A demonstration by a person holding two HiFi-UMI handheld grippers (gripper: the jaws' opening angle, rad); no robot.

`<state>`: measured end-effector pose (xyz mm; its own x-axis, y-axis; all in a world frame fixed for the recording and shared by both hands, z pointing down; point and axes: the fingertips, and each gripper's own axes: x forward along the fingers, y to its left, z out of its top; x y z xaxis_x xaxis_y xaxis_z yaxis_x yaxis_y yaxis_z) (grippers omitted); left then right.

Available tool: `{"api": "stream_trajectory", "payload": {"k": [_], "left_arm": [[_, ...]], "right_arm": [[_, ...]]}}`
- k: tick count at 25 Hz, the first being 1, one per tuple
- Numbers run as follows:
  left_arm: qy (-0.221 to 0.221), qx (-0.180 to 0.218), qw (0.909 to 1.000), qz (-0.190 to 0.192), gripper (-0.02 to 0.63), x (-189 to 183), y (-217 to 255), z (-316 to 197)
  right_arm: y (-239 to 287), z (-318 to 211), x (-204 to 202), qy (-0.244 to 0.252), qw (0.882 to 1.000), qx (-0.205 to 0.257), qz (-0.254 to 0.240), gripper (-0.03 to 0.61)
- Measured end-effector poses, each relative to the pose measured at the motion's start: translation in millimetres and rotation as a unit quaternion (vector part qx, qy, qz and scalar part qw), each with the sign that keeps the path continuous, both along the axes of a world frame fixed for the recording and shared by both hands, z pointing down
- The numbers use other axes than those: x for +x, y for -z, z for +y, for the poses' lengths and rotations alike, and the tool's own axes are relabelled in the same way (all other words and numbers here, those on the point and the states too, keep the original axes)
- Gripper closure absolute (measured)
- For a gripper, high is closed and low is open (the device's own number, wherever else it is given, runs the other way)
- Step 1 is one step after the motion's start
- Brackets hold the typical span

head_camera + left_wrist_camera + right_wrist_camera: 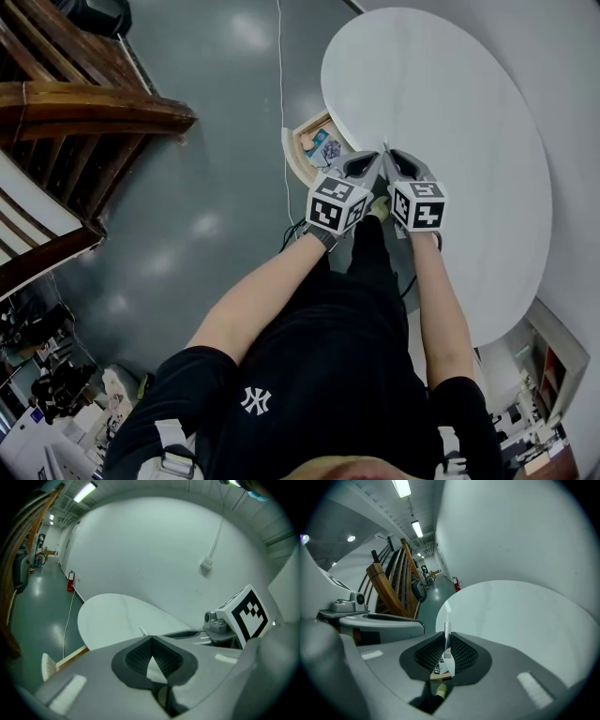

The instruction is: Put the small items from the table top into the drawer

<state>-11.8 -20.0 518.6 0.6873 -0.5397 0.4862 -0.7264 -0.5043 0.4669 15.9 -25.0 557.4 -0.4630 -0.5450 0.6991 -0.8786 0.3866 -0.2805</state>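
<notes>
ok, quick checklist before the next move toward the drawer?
1. Grip: right gripper closed on the thin silvery item: ok.
2. Spare hand: left gripper has its jaws together with nothing between: ok.
3. Access: drawer open, small items inside: ok.
4. Position: held item above the drawer: not ok. It sits over the edge of the table, and the drawer is off to the left in the head view.
5. Leftovers: table cleared: cannot tell. None seen loose, but the grippers hide part.
</notes>
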Motion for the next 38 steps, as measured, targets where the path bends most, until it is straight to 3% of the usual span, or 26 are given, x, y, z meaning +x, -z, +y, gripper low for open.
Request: {"api": "stream_trajectory", "payload": {"k": [10,20,38], "left_arm": [[0.031,-0.008,0.9994,-0.013,0.613,-65.5,-16.4,5.1],[0.067,-0.027,0.9969,-0.031,0.612,-108.4,-45.0,7.2],[0.095,-0.046,0.9939,-0.034,0.614,-148.9,-107.5,-6.4]], "right_arm": [[-15.0,10.9,-67.5,0.021,1.0,-0.004,0.001,0.505],[-51.7,24.0,-108.9,0.047,0.998,-0.03,0.021,0.505],[-158.1,20.2,-138.5,0.09,0.992,-0.078,0.049,0.505]]}}
